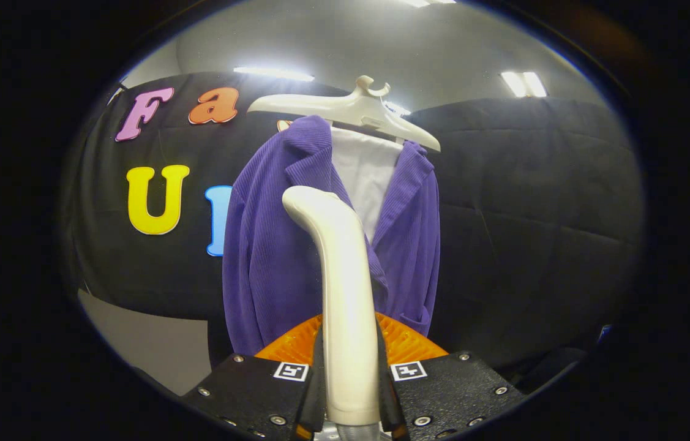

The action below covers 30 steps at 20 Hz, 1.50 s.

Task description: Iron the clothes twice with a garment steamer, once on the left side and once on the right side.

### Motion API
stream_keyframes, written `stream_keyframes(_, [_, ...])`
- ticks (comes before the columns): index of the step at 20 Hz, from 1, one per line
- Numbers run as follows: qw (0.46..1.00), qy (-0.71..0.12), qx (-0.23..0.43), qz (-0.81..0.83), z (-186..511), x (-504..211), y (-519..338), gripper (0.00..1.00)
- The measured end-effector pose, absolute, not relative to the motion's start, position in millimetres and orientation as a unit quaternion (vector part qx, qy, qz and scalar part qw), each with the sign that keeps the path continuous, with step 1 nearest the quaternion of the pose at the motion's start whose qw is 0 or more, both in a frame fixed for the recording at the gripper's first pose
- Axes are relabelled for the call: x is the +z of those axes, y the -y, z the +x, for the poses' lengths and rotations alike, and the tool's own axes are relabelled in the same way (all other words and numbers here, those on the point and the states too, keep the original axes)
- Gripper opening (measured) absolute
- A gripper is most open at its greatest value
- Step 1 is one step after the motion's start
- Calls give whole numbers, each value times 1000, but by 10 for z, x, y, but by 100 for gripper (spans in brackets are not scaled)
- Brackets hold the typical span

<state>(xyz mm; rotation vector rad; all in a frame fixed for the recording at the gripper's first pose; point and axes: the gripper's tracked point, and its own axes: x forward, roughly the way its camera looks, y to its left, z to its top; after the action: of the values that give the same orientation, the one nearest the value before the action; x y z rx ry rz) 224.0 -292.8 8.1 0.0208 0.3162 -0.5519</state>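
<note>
A purple corduroy jacket (271, 263) hangs on a white hanger (351, 110) in front of the black cloth wall, with a white lining showing at its open collar. My gripper (349, 380) is shut on the handle of a cream garment steamer (338, 275). The steamer rises upright from between the fingers, and its curved head sits over the jacket's chest near the left lapel. I cannot tell whether the head touches the fabric.
Black quilted cloth (534, 233) surrounds the jacket on both sides. A pale floor patch (149, 349) lies to the lower left. Ceiling lights (522, 82) glow above.
</note>
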Motion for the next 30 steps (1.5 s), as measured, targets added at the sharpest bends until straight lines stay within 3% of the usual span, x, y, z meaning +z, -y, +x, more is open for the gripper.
stream_keyframes(13, [935,-235,-264,-38,2105,-837,2676,34])
stream_keyframes(30, [909,-333,-252,15,1684,-1974,2569,35])
